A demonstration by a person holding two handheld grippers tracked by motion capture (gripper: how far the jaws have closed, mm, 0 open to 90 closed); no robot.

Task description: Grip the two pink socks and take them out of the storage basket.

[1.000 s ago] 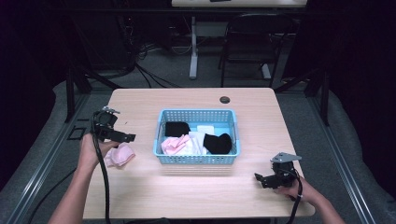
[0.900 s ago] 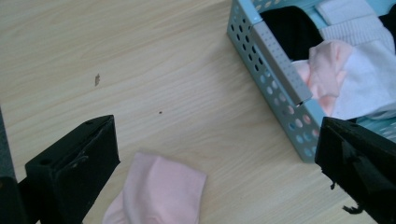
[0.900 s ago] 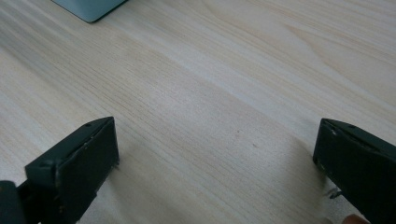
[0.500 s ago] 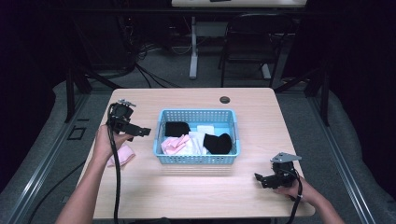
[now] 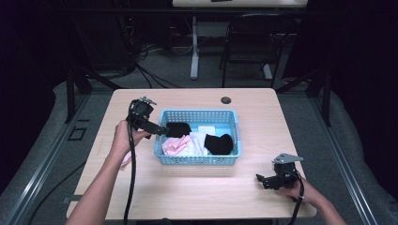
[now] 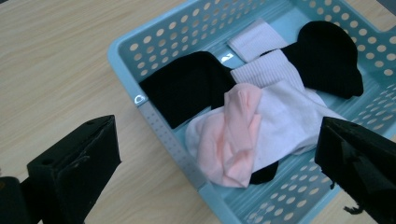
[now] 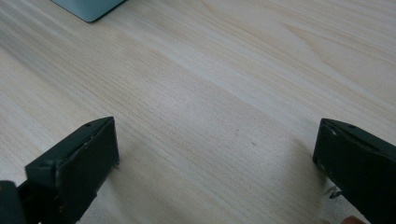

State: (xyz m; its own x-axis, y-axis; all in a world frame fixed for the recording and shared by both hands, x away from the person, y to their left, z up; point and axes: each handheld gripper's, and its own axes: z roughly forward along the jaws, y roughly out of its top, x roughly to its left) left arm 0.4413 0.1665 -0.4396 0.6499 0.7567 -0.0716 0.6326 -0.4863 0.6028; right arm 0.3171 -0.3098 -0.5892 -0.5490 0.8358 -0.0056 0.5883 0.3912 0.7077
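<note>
A pale wooden bench [image 5: 197, 197] stands on a grey floor, with a dark chair [image 5: 246, 44] and trailing cables behind it. Near the middle of the bench sits a light blue perforated basket [image 5: 199, 159] holding a heap of socks. In the left gripper view a black sock [image 6: 187, 86] lies toward the basket's near corner, a white sock [image 6: 285, 116] sprawls across the middle, another black sock [image 6: 327, 58] lies at the far side, and a pink sock [image 6: 236, 133] is folded over the white one, close to the basket wall. A small white folded piece [image 6: 257, 39] lies beyond them.

The left hand-held gripper [image 5: 152, 126] hangs over the basket's left end, its jaws spread wide with nothing between them; in its own view they frame the pink sock from above. A bit of pink cloth [image 5: 126, 160] peeks out beside the left forearm on the bench.

The right hand-held gripper [image 5: 270, 180] rests low over the bench's front right corner, well apart from the basket, jaws wide and empty above bare wood. A small dark round disc [image 5: 226, 100] lies near the bench's far edge.
</note>
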